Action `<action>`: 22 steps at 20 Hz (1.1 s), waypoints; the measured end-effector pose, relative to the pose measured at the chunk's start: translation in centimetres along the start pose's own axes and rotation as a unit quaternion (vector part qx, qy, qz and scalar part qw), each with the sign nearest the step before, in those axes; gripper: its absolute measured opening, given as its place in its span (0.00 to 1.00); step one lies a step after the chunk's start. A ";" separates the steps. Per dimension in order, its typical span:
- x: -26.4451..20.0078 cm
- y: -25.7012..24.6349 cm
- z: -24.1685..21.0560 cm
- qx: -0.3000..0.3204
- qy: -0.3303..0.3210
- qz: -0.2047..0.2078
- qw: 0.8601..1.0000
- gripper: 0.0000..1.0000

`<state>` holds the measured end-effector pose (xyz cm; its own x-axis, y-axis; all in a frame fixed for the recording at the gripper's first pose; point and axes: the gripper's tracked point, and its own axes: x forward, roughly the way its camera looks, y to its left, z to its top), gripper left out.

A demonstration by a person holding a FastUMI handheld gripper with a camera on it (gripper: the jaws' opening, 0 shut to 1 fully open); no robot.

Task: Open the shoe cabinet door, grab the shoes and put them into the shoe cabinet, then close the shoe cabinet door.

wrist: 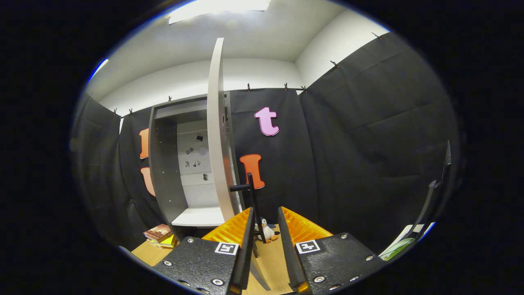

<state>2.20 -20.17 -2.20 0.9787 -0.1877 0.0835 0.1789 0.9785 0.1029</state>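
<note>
Looking along our gripper, we see its fingers spread apart with nothing pinched between them, a strip of wooden floor showing in the gap. Just ahead of the fingers, at about 12 o'clock, a small penguin toy sits on the floor, beside the foot of a thin black stand whose short arm reaches left toward the door. The cabinet stands beyond the fingers at about 11 o'clock, against the black cloth wall. Its door is swung open, and we face it nearly edge-on, so it rises as a pale curved slab between us and the right half of the opening. Inside we see a dark side wall with rows of small holes, a pale back panel bearing a few dark marks, and a white shelf low down. At 10 o'clock from the fingers, a short stack of books lies on the floor just left of the cabinet's base. Far off at 3 o'clock, some pale and green items lie by the wall; we cannot tell what they are.
</note>
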 end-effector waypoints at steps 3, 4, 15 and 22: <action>-1.4 0.7 0.9 0.007 0.000 0.001 1.000 0.39; -1.8 1.3 1.2 0.009 0.000 0.004 1.000 0.39; -3.7 13.5 1.1 -0.021 0.008 0.093 0.995 0.50; -3.5 19.3 -2.4 -0.034 0.020 0.115 0.993 0.67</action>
<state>2.49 -0.41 -2.92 0.9974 0.0435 0.0581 -0.0447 0.9988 0.0190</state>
